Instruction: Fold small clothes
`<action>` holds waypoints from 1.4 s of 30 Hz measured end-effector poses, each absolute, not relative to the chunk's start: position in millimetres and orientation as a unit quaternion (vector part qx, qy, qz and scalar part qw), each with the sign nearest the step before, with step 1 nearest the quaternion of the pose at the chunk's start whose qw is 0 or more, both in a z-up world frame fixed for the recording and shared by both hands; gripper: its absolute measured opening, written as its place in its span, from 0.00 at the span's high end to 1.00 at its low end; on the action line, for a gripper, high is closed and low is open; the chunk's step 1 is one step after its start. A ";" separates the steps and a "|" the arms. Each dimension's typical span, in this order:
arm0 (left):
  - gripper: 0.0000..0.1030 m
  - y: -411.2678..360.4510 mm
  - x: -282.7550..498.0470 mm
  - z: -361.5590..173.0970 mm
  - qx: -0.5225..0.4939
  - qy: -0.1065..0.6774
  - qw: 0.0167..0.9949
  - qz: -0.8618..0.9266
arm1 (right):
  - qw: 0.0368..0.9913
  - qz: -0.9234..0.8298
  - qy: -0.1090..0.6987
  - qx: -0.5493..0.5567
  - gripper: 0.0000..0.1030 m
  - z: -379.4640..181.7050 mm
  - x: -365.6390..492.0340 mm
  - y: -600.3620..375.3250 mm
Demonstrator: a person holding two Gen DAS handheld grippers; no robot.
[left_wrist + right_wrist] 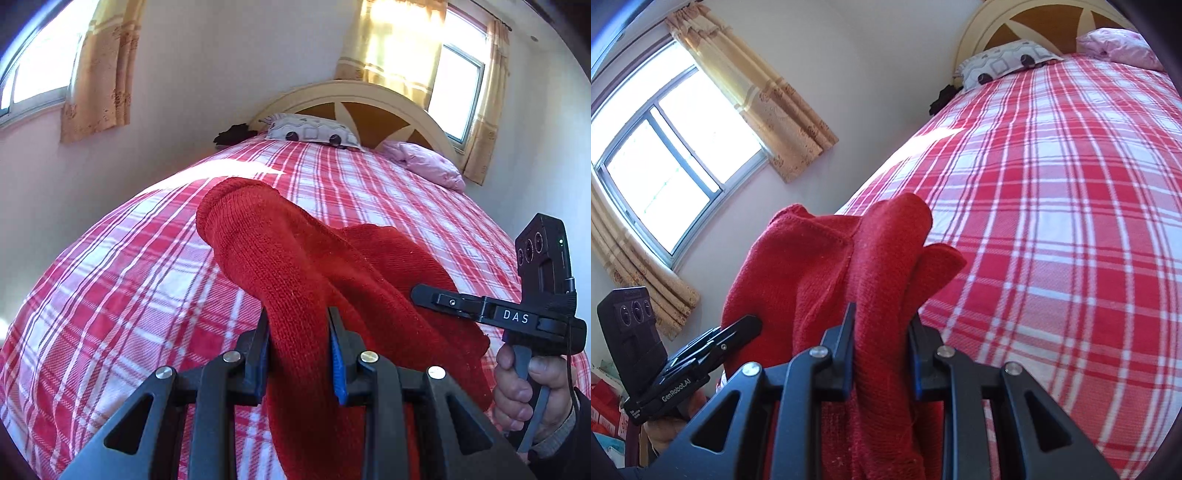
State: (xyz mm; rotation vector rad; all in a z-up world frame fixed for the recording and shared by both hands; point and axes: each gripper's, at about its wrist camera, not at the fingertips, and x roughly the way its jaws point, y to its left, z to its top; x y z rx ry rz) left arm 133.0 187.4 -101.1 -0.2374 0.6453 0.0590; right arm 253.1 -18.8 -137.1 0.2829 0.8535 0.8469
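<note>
A red knitted garment (295, 266) hangs between both grippers above the bed. My left gripper (300, 317) is shut on a thick bunch of the knit, which runs forward past its blue pads (337, 354). In the same view the right gripper (417, 293) comes in from the right edge, its tip against the garment, with a hand (524, 387) on its handle. The right wrist view has my right gripper (882, 317) shut on another bunched fold of the red garment (827, 273). The left gripper (753, 323) shows there at lower left, its tip at the cloth.
A red and white plaid bedspread (369, 192) covers the bed under the garment. A patterned pillow (314, 129) and a pink pillow (432, 162) lie by the cream headboard (351, 92). Curtained windows (665, 158) are in the walls. A dark cloth (232, 134) sits at the bed's far left corner.
</note>
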 end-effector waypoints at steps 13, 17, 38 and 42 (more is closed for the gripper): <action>0.70 215.5 121.4 -151.1 -0.154 0.358 0.921 0.029 | 0.795 0.384 0.452 0.128 0.75 -180.3 262.6 -1.5; 0.67 213.7 121.6 -153.5 -0.154 0.360 0.919 0.034 | 0.793 0.379 0.460 0.129 0.75 -186.5 264.1 -1.4; 0.34 209.8 82.6 -113.4 -0.080 0.316 0.935 0.138 | 0.848 0.304 0.426 0.080 0.29 -150.0 230.0 -24.7; 0.15 203.1 57.6 -83.0 -0.069 0.253 0.951 0.165 | 0.880 0.290 0.368 0.072 0.17 -109.2 197.5 -34.3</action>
